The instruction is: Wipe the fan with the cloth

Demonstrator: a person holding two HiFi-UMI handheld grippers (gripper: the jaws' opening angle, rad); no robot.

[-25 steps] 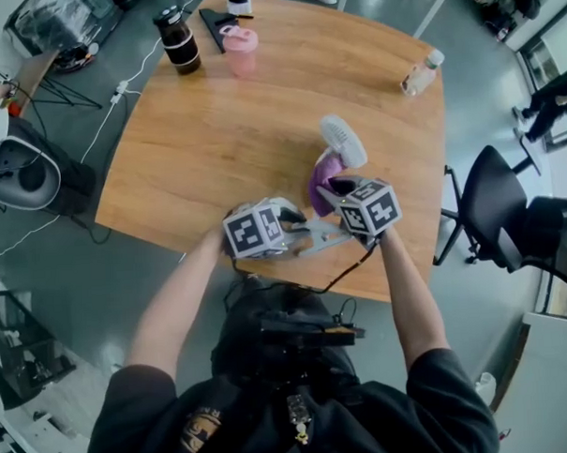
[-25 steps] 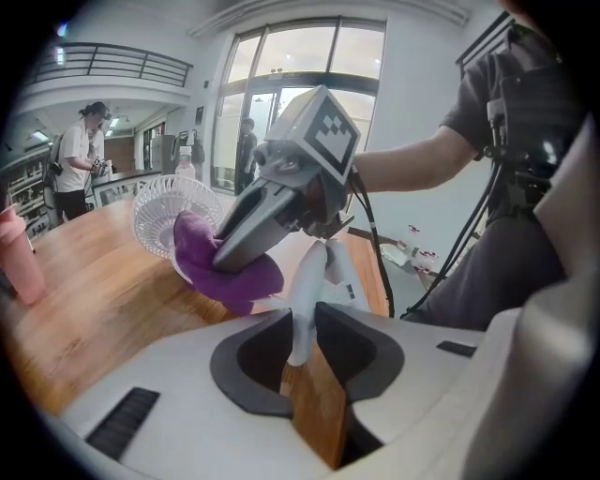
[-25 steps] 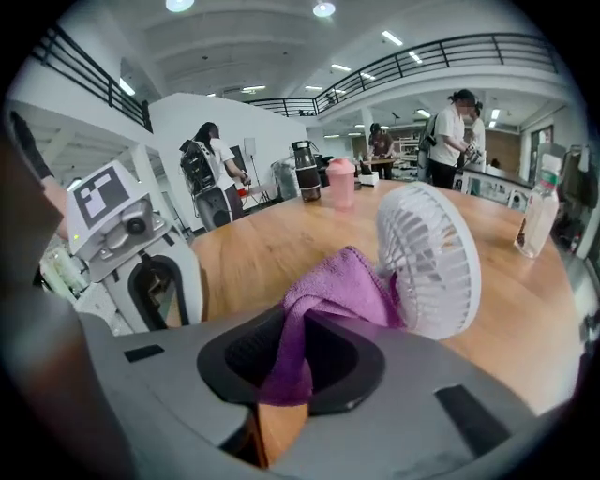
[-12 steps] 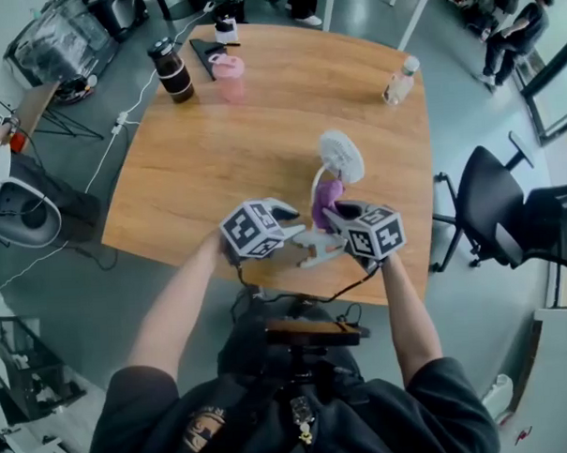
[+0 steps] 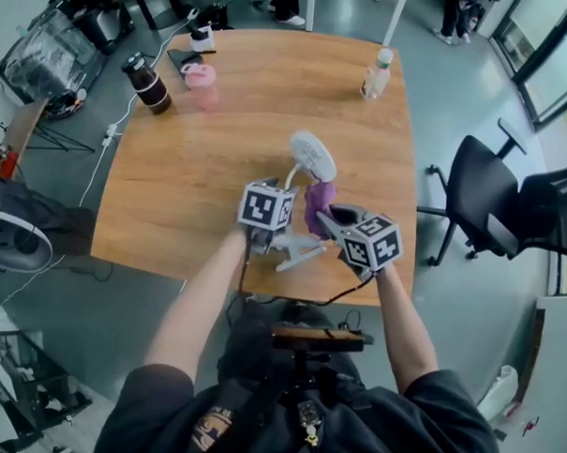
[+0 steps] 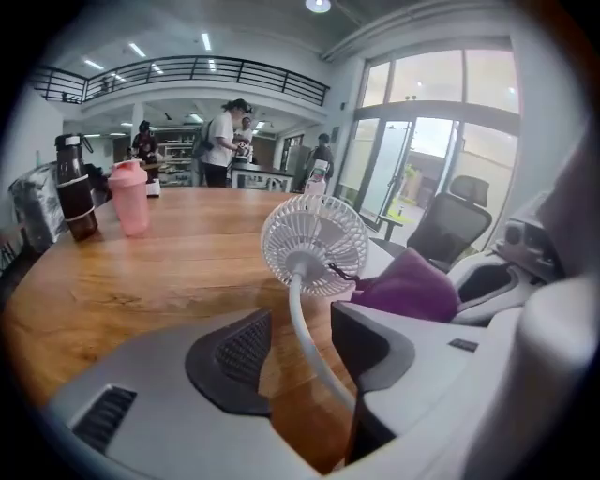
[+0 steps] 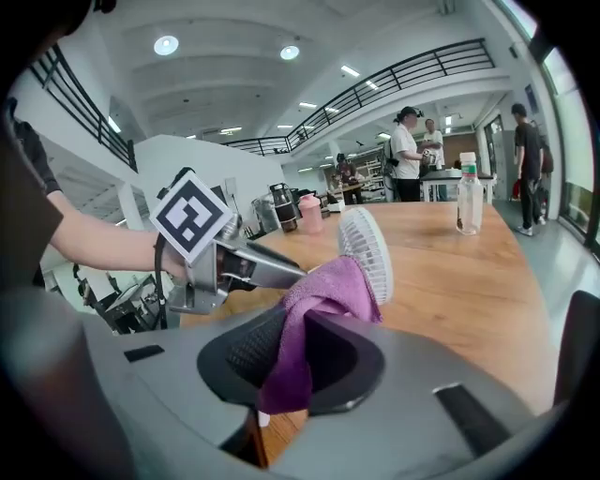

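A small white fan (image 5: pixel 310 154) stands on the wooden table (image 5: pixel 197 168), its head tilted up on a thin bent stem (image 6: pixel 305 337). My left gripper (image 6: pixel 300 342) straddles that stem just below the fan head (image 6: pixel 314 246). Its jaws are opening, and the pads stand apart from the stem between them. My right gripper (image 7: pixel 300 352) is shut on a purple cloth (image 7: pixel 323 300), which bunches up against the side of the fan head. In the head view the purple cloth (image 5: pixel 318 202) sits just below the fan, between the two marker cubes.
A dark bottle (image 5: pixel 146 83) and a pink shaker (image 5: pixel 200 84) stand at the table's far left, and a clear water bottle (image 5: pixel 377 73) at the far right. A black office chair (image 5: pixel 479 203) is beside the right edge. People stand beyond the table.
My left gripper has moved forward towards the fan and rolled, and its jaws have widened around the stem. My right gripper with the cloth has shifted a little, staying by the fan head.
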